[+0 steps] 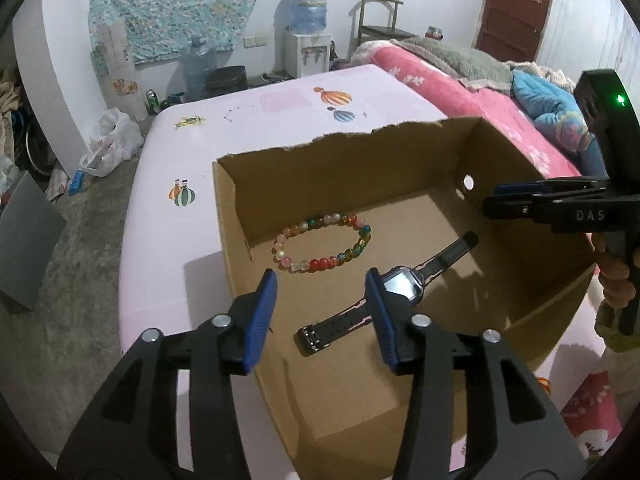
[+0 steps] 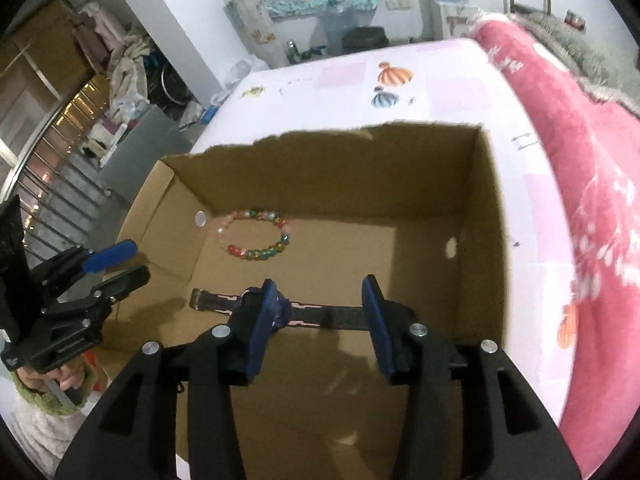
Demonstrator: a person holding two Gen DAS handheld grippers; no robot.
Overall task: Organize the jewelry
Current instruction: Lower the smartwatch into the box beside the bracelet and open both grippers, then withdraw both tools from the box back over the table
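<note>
Pink balloon-print table [image 1: 280, 92]; pink bedding [image 2: 580, 140] beside; concrete floor [image 1: 60, 320].

White walls, a concrete floor [image 1: 72, 280], a water dispenser [image 1: 307, 54], a brown door [image 1: 516, 8].

Box [image 1: 352, 168] open on top, 4 walls block sides; bracelet [image 1: 322, 245] & watch [image 1: 384, 296] take floor's far part.

Home bedroom: bed [image 1: 460, 80], water dispenser [image 1: 308, 50].
</note>
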